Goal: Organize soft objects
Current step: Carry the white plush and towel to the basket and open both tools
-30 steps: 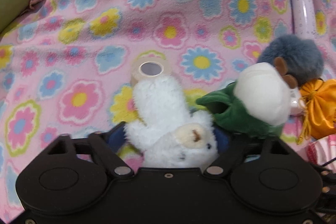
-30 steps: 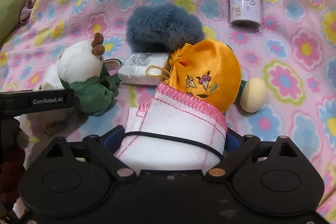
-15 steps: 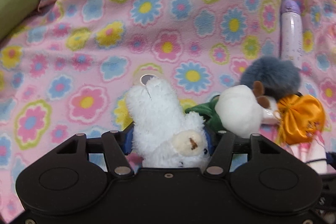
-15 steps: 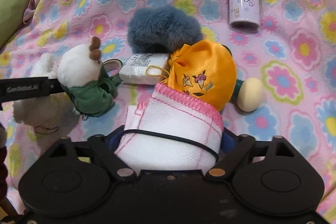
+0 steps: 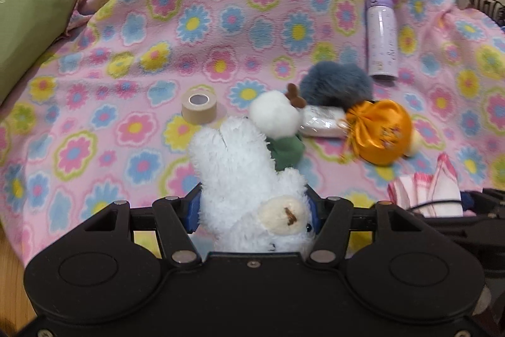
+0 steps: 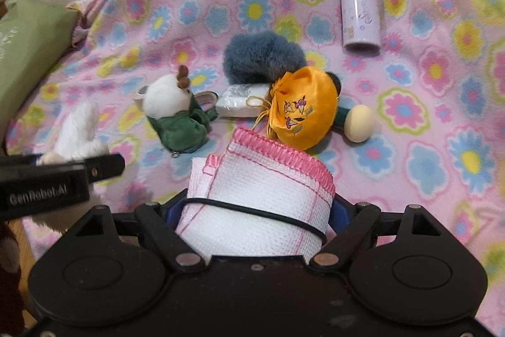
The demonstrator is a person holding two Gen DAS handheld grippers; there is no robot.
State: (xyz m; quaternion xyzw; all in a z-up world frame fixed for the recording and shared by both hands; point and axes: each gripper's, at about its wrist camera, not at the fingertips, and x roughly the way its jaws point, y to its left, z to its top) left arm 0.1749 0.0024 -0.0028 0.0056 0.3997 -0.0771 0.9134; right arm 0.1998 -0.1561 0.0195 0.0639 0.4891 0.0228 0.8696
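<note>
1. Two soft objects are gripped. The fluffy white plush animal (image 5: 249, 179) sits clamped between the blue pads of the left gripper (image 5: 252, 207), its cream snout toward the camera and its white body pointing away over the blanket; the jaws stand narrow, pressed into the fur on both sides.
2. The rolled white waffle-weave cloth with pink stitched edging (image 6: 258, 195), bound by a thin black elastic band (image 6: 252, 212), is held between the pads of the right gripper (image 6: 255, 210), whose jaws stand fairly wide around the roll.
3. Both jaw pairs have just been closing, each with its soft object between them.
4. The white round-headed plush doll in a green garment with small brown antlers (image 6: 176, 112) lies on the pink fleece blanket printed with blue, yellow and pink flowers (image 6: 252, 5), beyond and to the left of the cloth roll.
5. The orange satin drawstring pouch with embroidered flowers (image 6: 303, 108) lies just beyond the roll, touching the grey-blue furry puff (image 6: 262, 57) and a white wrapped packet (image 6: 240, 100).
6. A cream egg-shaped object (image 6: 359, 122) lies just right of the pouch.
7. The lilac cylindrical bottle (image 6: 359, 2) lies well behind the group.
8. A beige tape roll (image 5: 199, 108) stands on end left of the doll.
9. A green cushion (image 5: 28, 30) borders the blanket at far left.
</note>
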